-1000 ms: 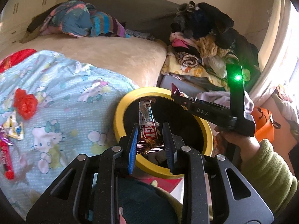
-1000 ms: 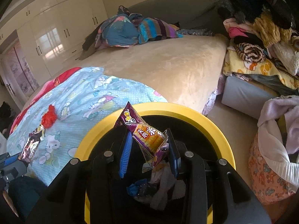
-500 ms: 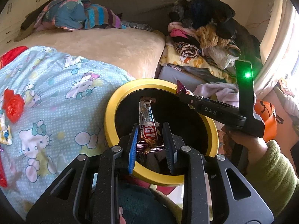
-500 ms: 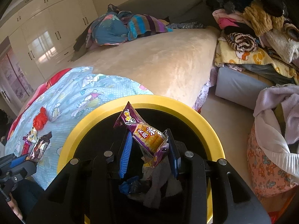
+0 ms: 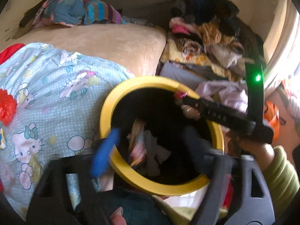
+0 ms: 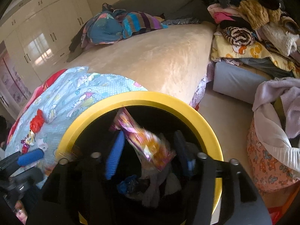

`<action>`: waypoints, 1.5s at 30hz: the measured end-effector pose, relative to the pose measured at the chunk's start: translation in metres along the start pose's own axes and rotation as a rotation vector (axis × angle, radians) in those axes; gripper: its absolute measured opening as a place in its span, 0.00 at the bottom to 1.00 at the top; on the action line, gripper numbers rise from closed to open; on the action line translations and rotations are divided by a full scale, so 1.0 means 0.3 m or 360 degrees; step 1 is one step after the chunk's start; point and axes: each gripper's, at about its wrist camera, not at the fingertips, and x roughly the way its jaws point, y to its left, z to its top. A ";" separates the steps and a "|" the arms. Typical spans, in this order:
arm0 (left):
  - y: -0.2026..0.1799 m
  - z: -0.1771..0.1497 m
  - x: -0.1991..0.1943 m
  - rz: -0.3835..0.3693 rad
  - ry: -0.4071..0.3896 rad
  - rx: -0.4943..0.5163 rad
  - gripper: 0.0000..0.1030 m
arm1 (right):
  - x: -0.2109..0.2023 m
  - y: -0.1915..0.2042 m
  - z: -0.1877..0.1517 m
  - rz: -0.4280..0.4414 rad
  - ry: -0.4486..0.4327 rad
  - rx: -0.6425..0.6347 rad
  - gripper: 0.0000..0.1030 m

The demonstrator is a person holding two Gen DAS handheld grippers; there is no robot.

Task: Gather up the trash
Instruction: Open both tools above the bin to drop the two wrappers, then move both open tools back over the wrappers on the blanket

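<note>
A black bin with a yellow rim (image 5: 120, 166) (image 6: 202, 120) stands beside the bed. My left gripper (image 5: 150, 146) is open over the bin; a candy bar wrapper (image 5: 137, 140), blurred, is loose between its spread fingers, inside the bin mouth. My right gripper (image 6: 148, 151) is open above the bin; a purple-orange snack wrapper (image 6: 148, 144) sits blurred between its fingers, and I cannot tell if it touches them. The right gripper also shows in the left wrist view (image 5: 187, 103). More trash lies in the bin (image 6: 135, 183).
A red crumpled piece (image 5: 7, 108) (image 6: 36, 121) and small wrappers (image 6: 28, 140) lie on the Hello Kitty blanket (image 5: 56, 101). Piled clothes (image 5: 206, 33) and a laundry basket (image 6: 266, 161) stand to the right of the bin.
Both grippers have opened. The candy bar wrapper has left the left fingers and is dropping into the bin. The snack wrapper has gone loose between the right fingers.
</note>
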 end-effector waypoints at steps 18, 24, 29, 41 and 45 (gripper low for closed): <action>0.094 0.007 -0.250 0.0252 -0.0311 -0.0119 0.90 | -0.127 0.170 0.050 0.0069 -0.0243 -0.0167 0.76; 0.116 -0.003 -0.335 0.0364 -0.0423 -0.0092 0.90 | -0.157 0.276 0.052 0.0149 -0.0275 -0.0273 0.77; 0.138 -0.009 -0.395 0.0409 -0.0490 -0.0094 0.90 | -0.179 0.352 0.047 0.0196 -0.0292 -0.0350 0.77; 0.219 -0.028 -0.507 0.0524 -0.0603 -0.0173 0.90 | -0.222 0.483 0.026 0.0297 -0.0315 -0.0467 0.78; 0.258 -0.035 -0.546 0.0576 -0.0642 -0.0212 0.90 | -0.227 0.535 0.012 0.0335 -0.0311 -0.0508 0.78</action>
